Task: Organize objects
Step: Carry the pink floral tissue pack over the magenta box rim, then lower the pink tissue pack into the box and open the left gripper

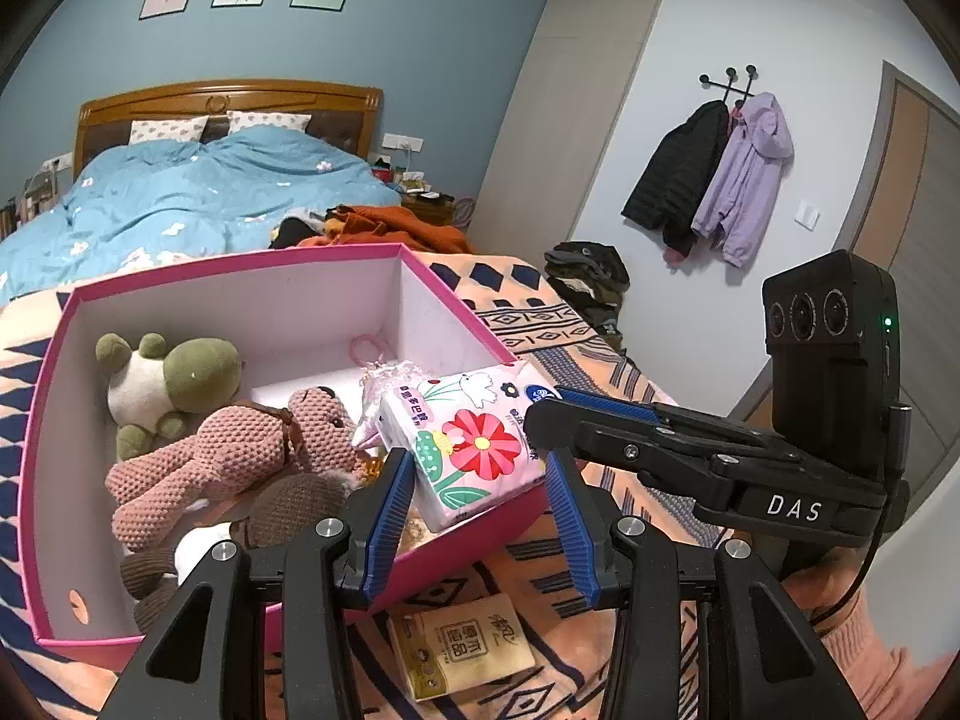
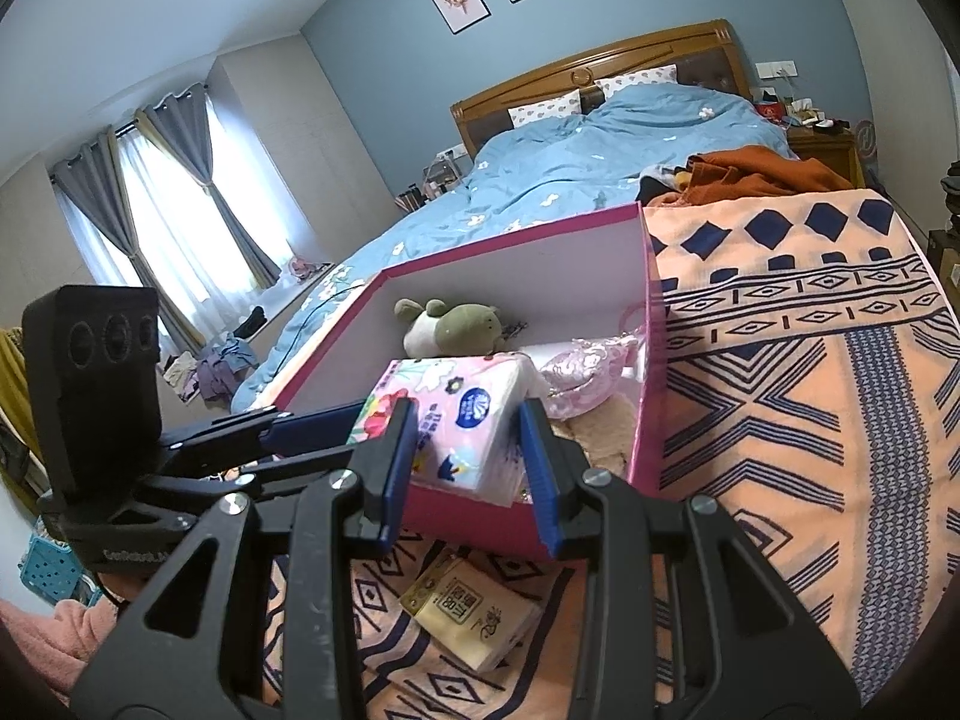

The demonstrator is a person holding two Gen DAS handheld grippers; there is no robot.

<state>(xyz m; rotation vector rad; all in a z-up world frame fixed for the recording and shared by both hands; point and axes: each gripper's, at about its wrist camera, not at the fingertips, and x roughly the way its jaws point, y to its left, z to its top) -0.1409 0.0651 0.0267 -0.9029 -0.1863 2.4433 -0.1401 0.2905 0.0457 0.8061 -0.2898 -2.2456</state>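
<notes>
Pink cardboard box (image 1: 60, 360) on the patterned blanket already holds a green frog plush (image 1: 174, 378) and a pink knitted bunny (image 1: 240, 450). My right hand-held gripper (image 2: 465, 468) is clamped on the floral tissue pack (image 2: 456, 420) over the box's near edge, and my left hand-held gripper (image 1: 480, 516) stands apart beside the pack, holding nothing. I judge the task largely done; the beige tissue packet (image 2: 474, 618) in front of the box is left.

"DAS" is showing in white on the right tongs' (image 1: 606, 414) black body. Tissue pack (image 1: 474, 444) and tan packet (image 1: 462, 648) are carrying Chinese print, too small to read.
</notes>
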